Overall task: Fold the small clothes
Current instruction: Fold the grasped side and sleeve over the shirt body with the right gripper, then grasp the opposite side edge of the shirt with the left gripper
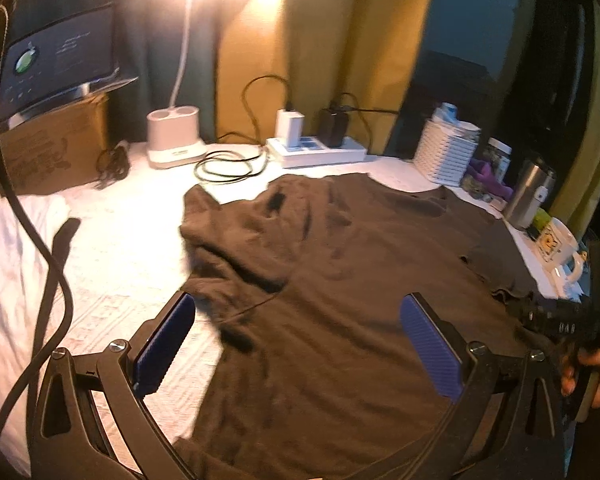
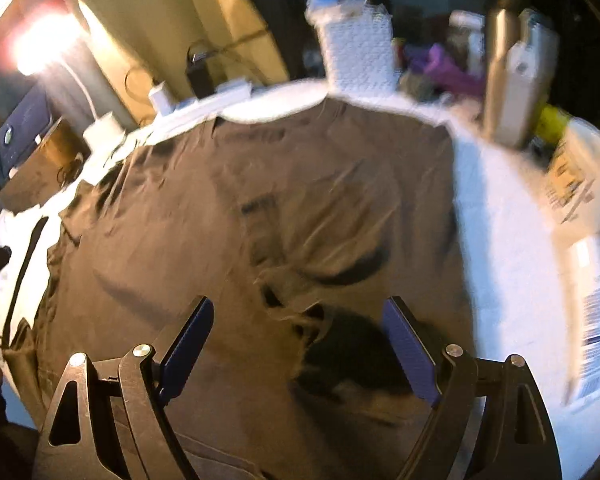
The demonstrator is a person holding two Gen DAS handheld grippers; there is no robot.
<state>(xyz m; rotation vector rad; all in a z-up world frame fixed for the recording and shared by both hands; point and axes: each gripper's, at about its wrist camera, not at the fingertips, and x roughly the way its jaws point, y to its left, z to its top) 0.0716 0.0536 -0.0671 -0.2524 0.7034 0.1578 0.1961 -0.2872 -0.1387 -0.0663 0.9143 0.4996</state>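
clutter (image 2: 452,56) behind shirt (image 2: 260,200) blurred

A brown shirt (image 1: 340,280) lies spread out flat on the white-covered table, taking up most of its middle. The cloth is rumpled, with creases running across the body and a bunched fold near the table's left side. Its far edge reaches close to the back edge of the table. One sleeve lies out toward the right edge, its hem ragged and slightly curled up.

Black gripper (image 1: 298,344) frames, blue ribbed pads (image 1: 432,354), silver screws
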